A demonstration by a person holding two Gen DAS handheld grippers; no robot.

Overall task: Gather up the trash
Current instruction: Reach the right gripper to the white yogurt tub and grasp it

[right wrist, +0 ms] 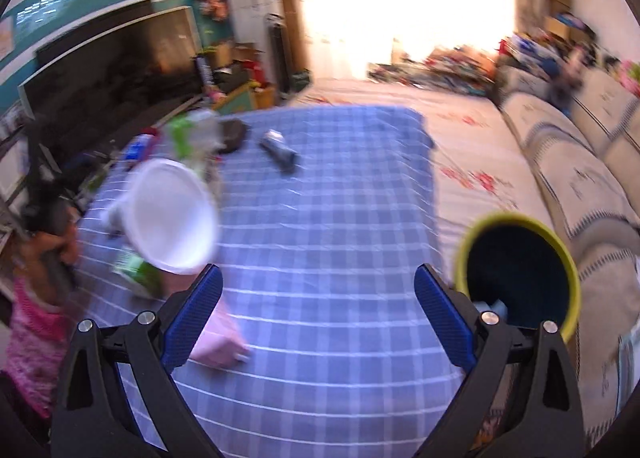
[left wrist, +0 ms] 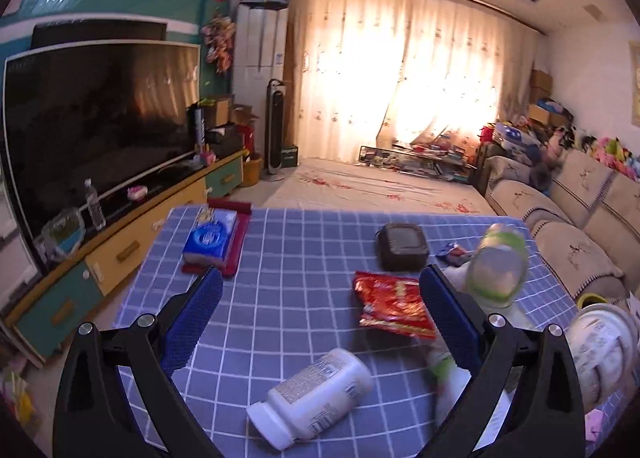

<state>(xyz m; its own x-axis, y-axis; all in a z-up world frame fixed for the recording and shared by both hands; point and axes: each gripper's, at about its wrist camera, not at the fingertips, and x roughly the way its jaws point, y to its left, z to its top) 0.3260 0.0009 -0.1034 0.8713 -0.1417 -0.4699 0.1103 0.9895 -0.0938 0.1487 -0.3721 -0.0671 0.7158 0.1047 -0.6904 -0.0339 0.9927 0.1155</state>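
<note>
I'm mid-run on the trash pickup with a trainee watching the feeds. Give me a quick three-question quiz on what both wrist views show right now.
1. True or false: the left gripper is shut on the white pill bottle.
2. Multiple choice: the red snack packet lies
A) flat on the checked tablecloth
B) inside the yellow-rimmed bin
C) on the sofa
3. Fill in: in the right wrist view, the yellow-rimmed bin sits past the table's ____ edge.

Key:
1. False. Its fingers stand wide apart with nothing between them; the bottle lies on its side below.
2. A
3. right, beside the sofa.
</note>
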